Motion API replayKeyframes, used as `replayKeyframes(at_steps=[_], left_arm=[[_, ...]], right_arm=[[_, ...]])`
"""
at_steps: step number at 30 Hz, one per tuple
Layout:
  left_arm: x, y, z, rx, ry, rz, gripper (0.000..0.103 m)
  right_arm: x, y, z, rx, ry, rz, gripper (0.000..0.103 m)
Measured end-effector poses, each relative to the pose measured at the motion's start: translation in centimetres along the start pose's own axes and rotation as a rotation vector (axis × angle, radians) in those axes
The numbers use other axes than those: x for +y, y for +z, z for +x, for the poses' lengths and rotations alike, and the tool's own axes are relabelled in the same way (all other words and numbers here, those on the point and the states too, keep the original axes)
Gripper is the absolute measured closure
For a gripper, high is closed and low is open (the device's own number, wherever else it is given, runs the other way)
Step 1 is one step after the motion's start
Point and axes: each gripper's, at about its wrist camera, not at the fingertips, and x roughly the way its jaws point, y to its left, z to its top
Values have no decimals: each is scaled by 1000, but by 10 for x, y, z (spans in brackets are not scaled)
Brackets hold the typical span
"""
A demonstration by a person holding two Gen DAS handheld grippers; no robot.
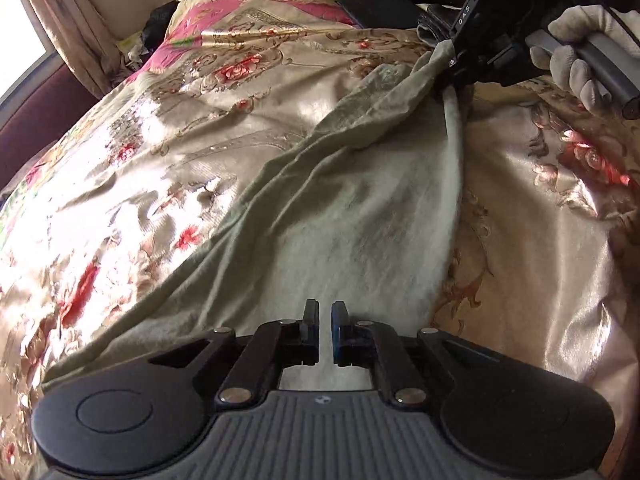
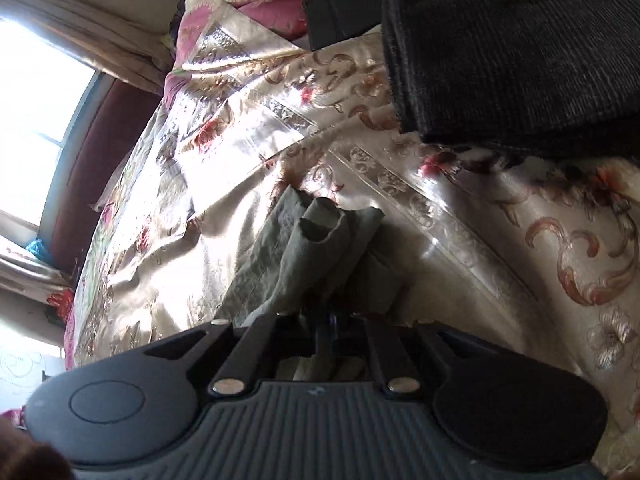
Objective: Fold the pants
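Pale grey-green pants lie spread along a floral satin bedspread. My left gripper hovers just above the near end of the pants, its jaws a narrow gap apart with nothing between them. My right gripper, held by a white-gloved hand, is shut on the far end of the pants and lifts it slightly. In the right wrist view the right gripper pinches a bunched fold of the pants above the bedspread.
Folded dark garments lie stacked on the bed's far right, also in the left wrist view. A window with curtains and a maroon bed frame are on the left.
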Motion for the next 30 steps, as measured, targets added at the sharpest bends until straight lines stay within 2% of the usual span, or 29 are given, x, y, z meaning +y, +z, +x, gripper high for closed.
replayKeyframes(at_steps=[3,6,10,12,16,19,22,23,24,25,26,28,30], left_arm=[[6,15,5,-30,11,-26,78],[12,31,23,-57,38,-47,76],[9,57,45,-96,-16,-75,76],[0,69,48,-135,-35,-51,76],[-26,97,61,-196,-99,24,74],[-36,111,79,-173,-117,75,73],[-40,112,83,-174,-130,100,73],[-41,111,82,-174,-123,111,71],[-41,109,82,-175,-118,116,70],[-41,107,82,-172,-115,119,65],[-40,107,84,-164,-114,119,62],[-40,106,89,-150,-113,121,61],[-40,106,91,-147,-106,134,60]], right_arm=[[8,-3,-7,-2,-101,-71,98],[9,-6,-16,-7,-114,-112,99],[21,-6,-18,14,-180,-304,99],[22,-5,-11,23,-250,-368,97],[16,-3,-5,71,-227,-362,97],[16,-5,-19,76,-244,-420,96],[20,-3,-42,41,-267,-486,90],[22,-2,-49,29,-270,-514,85],[27,0,-56,20,-272,-557,79],[29,2,-60,21,-270,-582,64],[32,5,-62,32,-242,-605,58],[35,13,-58,56,-157,-614,60],[38,21,-42,105,-119,-615,58]])
